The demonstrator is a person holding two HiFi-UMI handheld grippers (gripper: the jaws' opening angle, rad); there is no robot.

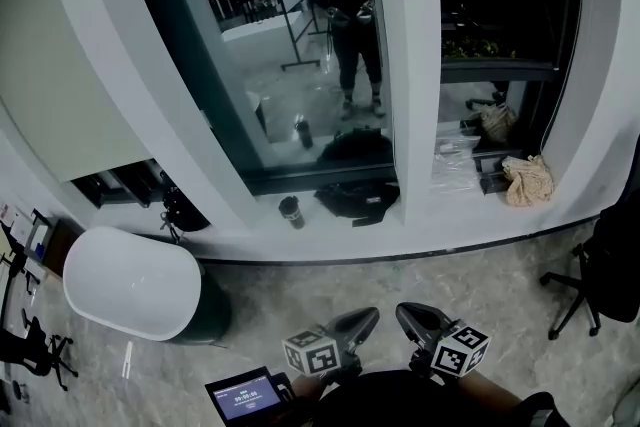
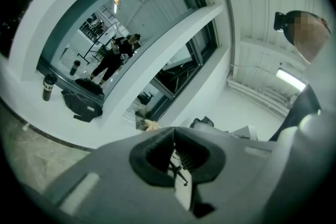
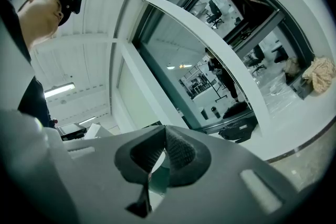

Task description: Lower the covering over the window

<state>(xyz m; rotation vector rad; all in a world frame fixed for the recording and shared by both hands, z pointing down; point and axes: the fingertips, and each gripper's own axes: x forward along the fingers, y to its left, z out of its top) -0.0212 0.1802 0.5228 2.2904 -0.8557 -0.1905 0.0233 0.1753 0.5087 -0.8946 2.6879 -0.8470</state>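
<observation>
a smooth cream covering [image 1: 60, 65] hangs flat in the far-left window bay, and its lower edge stops above a dark gap. beneath it in the head view stands a glossy white rounded tub [image 1: 130, 287] on a dark base. slanted white pillars [image 1: 150, 85] frame dark, reflective glass [image 1: 290, 115]. on the white sill [image 1: 445, 217] sit a dark cylindrical cup [image 1: 290, 211], a slumped black bag [image 1: 356, 199] and, further right, a crumpled beige cloth [image 1: 527, 180].

the left gripper [image 1: 362, 319] and right gripper [image 1: 410, 315] are matte grey with ribbed pads and black-and-white marker cubes [image 1: 313, 352]. they are held close to the person's body, each with its jaws pressed together at the tips and nothing between them. the covering lies well apart from both, up and to the left.

the floor [image 1: 420, 275] is pale marbled stone. a black office chair [image 1: 600, 265] stands at the right edge.
</observation>
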